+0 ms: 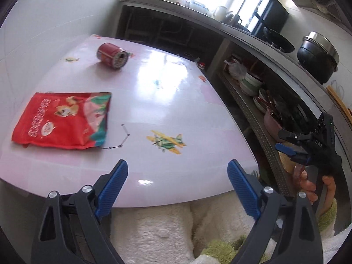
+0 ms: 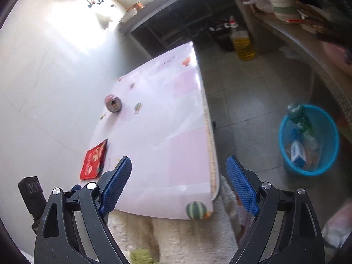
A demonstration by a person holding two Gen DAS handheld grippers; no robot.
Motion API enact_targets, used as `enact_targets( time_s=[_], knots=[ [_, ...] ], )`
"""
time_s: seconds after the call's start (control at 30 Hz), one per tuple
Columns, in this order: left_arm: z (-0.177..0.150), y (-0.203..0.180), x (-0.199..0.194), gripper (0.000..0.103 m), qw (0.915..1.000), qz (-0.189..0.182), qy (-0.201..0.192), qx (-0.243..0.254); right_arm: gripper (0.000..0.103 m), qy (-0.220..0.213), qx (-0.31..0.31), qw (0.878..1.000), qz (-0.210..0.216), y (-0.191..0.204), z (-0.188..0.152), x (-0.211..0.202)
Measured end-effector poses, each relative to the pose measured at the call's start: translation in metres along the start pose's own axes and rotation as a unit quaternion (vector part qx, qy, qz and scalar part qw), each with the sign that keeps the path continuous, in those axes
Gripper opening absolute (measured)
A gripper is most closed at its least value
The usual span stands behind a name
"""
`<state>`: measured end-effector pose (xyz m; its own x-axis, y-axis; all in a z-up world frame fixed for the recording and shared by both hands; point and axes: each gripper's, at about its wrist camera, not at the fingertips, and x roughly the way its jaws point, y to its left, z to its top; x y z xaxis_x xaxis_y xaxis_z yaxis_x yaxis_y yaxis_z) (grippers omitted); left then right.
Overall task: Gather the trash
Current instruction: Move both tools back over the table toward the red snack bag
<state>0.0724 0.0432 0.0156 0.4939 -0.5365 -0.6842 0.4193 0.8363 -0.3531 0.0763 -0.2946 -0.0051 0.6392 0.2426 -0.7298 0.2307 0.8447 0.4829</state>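
Both tongs stand spread and empty. The left tongs (image 1: 177,184) hang over the near edge of the table (image 1: 167,101); the right tongs (image 2: 178,182) hang over its near corner, angled down.

Trash remaining on the table: a red pouch (image 1: 63,121) lying flat, ahead and to the left of the left tongs, and a can (image 1: 112,55) on its side, well beyond the pouch near the far wall. The bin (image 2: 308,139) sits on the floor, ahead and to the right of the right tongs, well apart from the table; it already holds several items, a bottle among them by the look of it, though the view there is blurred.

Risks noted:
- The pouch lies flat on a glossy cover. Fingers closing on it may skid over the top or shove it toward the wall instead of pinching an edge.
- The can rests on its curved side. A glancing touch could set it rolling, possibly off the table.
- The bin is small and low. A release from table height could miss or bounce off the rim.
- The two tongs sit near each other; reaching across could foul them.
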Motion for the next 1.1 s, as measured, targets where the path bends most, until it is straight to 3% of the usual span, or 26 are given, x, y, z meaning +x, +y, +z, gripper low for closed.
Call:
enact_targets(
  time_s=[0.13,0.2,0.3,0.47,0.63,0.77,0.87,1.1],
  knots=[
    [-0.002,0.052,-0.018,0.09,0.9969,0.034,-0.023,-0.067,0.084,0.032,-0.039,0.998,0.031,0.041,0.01,0.028],
    [-0.003,0.08,-0.021,0.09,0.9914,0.035,-0.026,-0.124,0.081,0.048,-0.061,0.996,0.054,0.066,0.018,0.043],
    [-0.006,0.114,-0.018,0.08,0.979,0.024,-0.031,-0.2,0.07,0.08,-0.105,0.988,0.082,0.114,0.03,0.082],
    [-0.005,0.143,-0.006,0.064,0.9649,0.03,-0.035,-0.259,0.045,0.151,-0.169,0.969,0.099,0.194,0.04,0.171],
    [-0.01,0.155,-0.003,0.053,0.9591,0.02,-0.029,-0.281,0.035,0.179,-0.261,0.948,0.047,0.257,0.035,0.258],
    [-0.019,0.155,-0.008,0.052,0.9622,0.018,-0.022,-0.271,0.035,0.189,-0.297,0.936,0.009,0.275,0.034,0.305],
    [-0.027,0.156,-0.011,0.052,0.9637,0.014,-0.013,-0.266,0.035,0.209,-0.314,0.926,0.002,0.277,0.024,0.321],
    [-0.035,0.162,-0.02,0.052,0.9605,0.002,-0.013,-0.278,0.034,0.206,-0.345,0.916,0.006,0.274,-0.005,0.298]
  ],
)
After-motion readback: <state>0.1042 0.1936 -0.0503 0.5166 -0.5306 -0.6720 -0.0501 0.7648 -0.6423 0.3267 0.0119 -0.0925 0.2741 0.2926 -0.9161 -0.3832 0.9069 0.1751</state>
